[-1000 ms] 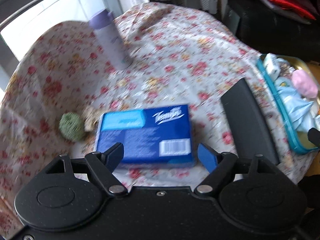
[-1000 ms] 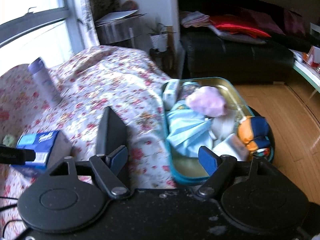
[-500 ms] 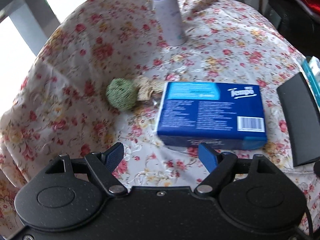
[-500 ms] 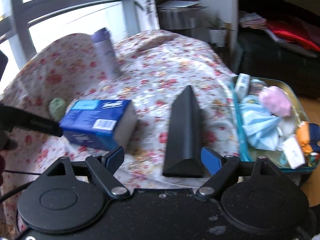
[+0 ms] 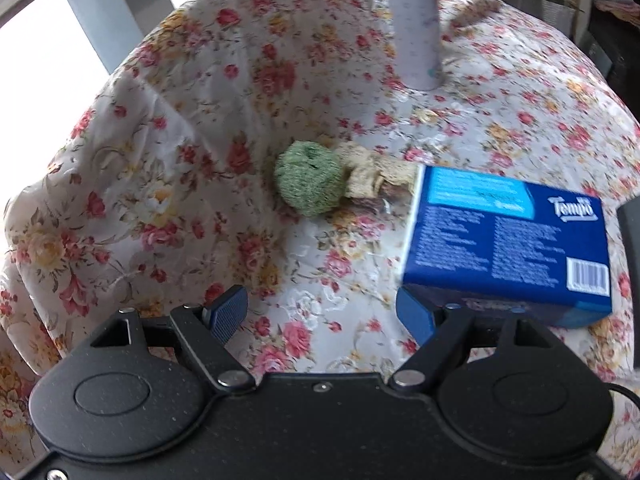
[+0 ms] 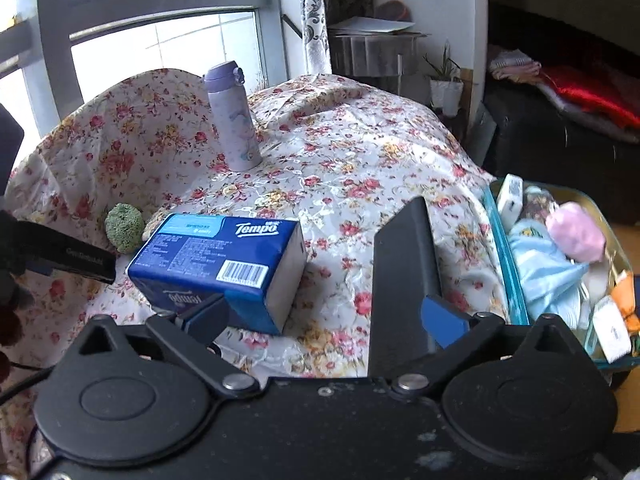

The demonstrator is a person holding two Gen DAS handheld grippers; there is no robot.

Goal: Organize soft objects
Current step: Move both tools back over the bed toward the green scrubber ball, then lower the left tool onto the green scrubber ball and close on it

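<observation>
Both views have swung left since a second ago: tissue pack slid to the right of the left view, green ball now centred.
Left gripper (image 5: 320, 312) apart, nothing between, aimed at the green ball (image 5: 309, 178) at 12 o'clock on the floral table (image 5: 200, 128). Right gripper (image 6: 324, 316) jaws opening, empty; tissue pack (image 6: 218, 262) at 10 o'clock, black wedge (image 6: 404, 276) at 1 o'clock, teal bin (image 6: 505, 248) of soft items at 3 o'clock. Likely next: left picks the ball, right the pack.

Glossy blue tissue pack (image 5: 508, 240), fuzzy green ball (image 5: 309, 189), floral cloth cover (image 5: 200, 128), matt black wedge (image 6: 404, 276)
</observation>
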